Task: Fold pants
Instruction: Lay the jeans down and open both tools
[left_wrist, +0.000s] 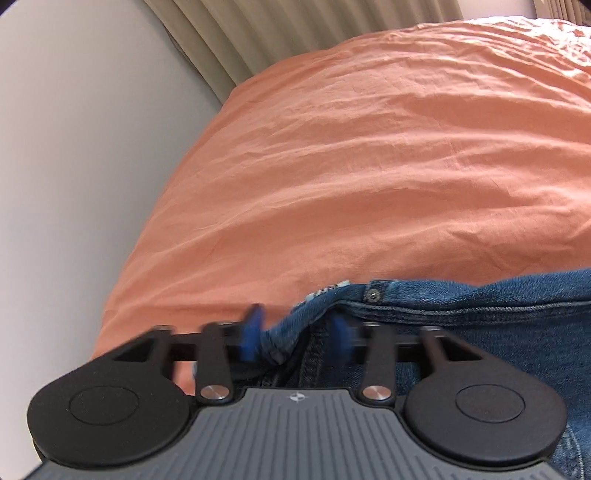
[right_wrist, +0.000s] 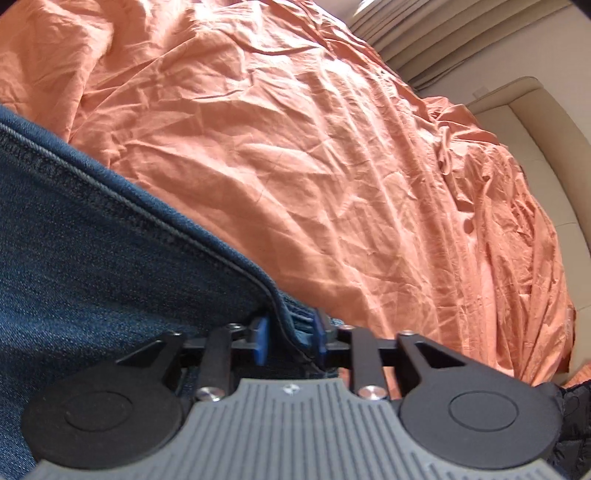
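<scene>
Left wrist view: both grippers pinch the jeans at the waistband, mid-fold over the bed.

Left gripper (left_wrist: 295, 334) has its blue pads closed on denim by the rivet; the jeans (left_wrist: 480, 314) hang just above the orange sheet (left_wrist: 351, 166). Right gripper (right_wrist: 291, 338) clamps a seamed edge. Next, I judge, carry both edges across together, level.

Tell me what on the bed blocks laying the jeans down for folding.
Nothing visible does. Both the left gripper and right gripper already pinch the jeans, and the orange bedsheet ahead shows only wrinkles.
</scene>
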